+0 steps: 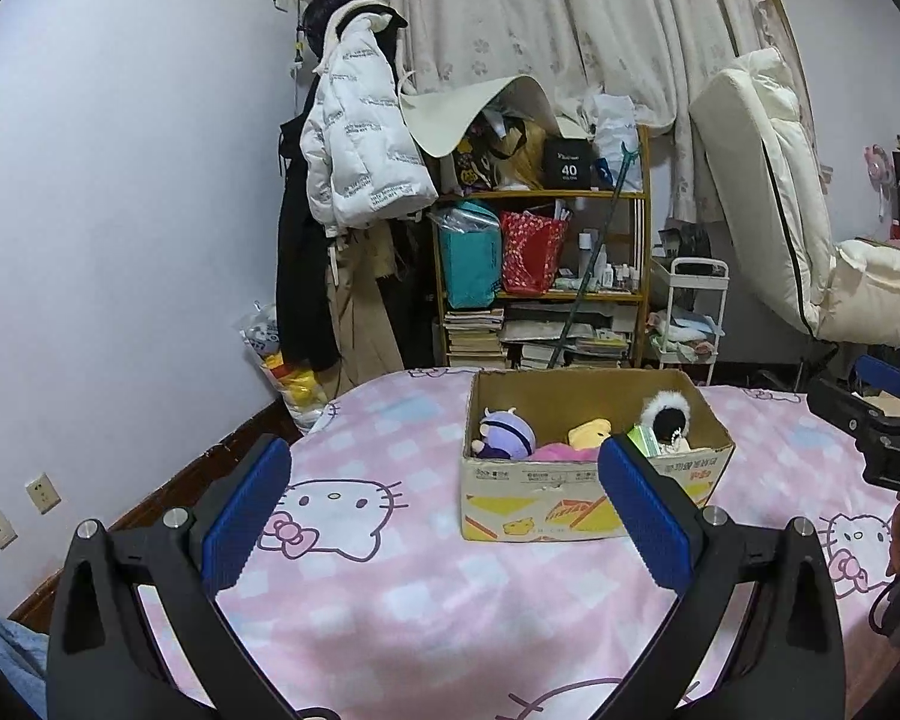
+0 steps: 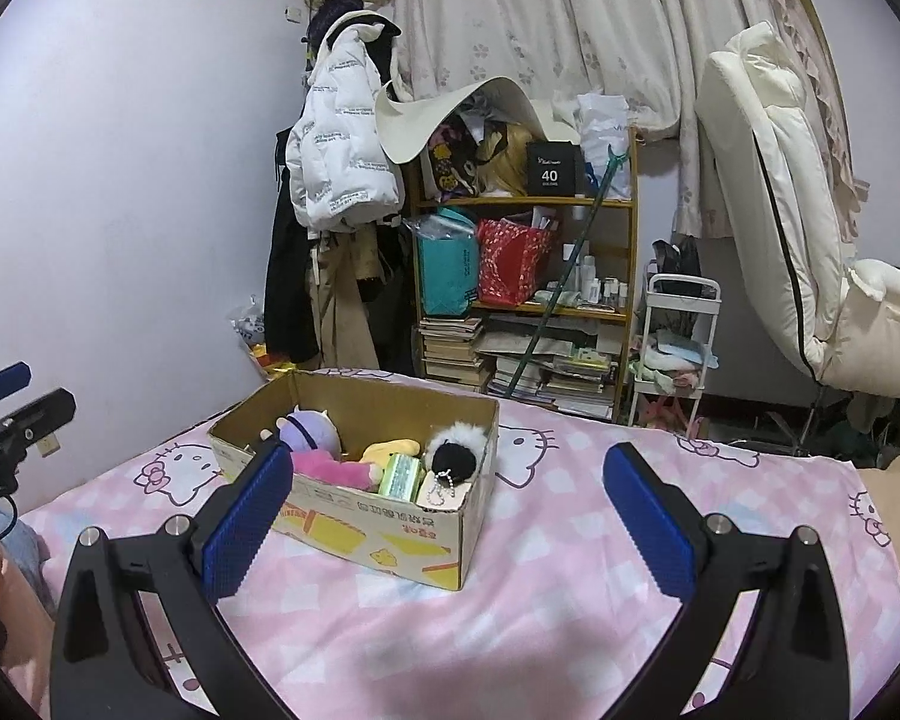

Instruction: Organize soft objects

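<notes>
1. The left gripper is held wide open above the bed, with nothing between its blue pads.
2. The right gripper is likewise spread wide and empty.
3. A cardboard box is set on the pink cat-print blanket.
4. Inside the box, a purple plush, a pink plush, a yellow plush and a black-and-white fluffy toy are packed together.

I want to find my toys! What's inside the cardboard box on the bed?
Inside the cardboard box: a purple plush, pink plush, yellow plush, green packet and black-and-white fluffy toy. Anything beneath them is hidden.
</notes>
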`<state>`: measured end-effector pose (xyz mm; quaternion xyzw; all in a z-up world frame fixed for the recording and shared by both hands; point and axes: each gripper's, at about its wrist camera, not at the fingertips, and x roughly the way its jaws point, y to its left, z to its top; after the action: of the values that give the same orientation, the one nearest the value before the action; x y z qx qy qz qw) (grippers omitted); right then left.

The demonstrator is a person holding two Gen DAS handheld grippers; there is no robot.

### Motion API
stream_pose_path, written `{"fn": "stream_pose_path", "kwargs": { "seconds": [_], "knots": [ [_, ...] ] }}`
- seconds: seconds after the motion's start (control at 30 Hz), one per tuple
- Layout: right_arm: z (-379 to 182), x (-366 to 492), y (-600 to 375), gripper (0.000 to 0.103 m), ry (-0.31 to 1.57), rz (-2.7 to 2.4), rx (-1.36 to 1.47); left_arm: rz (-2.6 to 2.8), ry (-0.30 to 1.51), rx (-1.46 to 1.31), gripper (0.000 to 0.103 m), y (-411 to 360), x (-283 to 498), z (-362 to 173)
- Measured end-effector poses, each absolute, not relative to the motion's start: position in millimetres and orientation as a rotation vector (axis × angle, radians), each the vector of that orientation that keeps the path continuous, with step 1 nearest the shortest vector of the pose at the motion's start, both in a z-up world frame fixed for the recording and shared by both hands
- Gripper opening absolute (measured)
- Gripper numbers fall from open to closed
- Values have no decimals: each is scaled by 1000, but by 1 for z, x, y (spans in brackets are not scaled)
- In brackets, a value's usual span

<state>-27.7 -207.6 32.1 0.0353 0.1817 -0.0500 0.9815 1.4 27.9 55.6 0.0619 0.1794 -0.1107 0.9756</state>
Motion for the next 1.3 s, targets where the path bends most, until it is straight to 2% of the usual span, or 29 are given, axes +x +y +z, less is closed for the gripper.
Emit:
{"fn": "stream_pose_path", "kwargs": {
  "seconds": [1.3],
  "knots": [
    [26, -28, -204, 103, 356, -99, 70, -234, 396, 175, 101, 22, 2, 46]
  ]
}}
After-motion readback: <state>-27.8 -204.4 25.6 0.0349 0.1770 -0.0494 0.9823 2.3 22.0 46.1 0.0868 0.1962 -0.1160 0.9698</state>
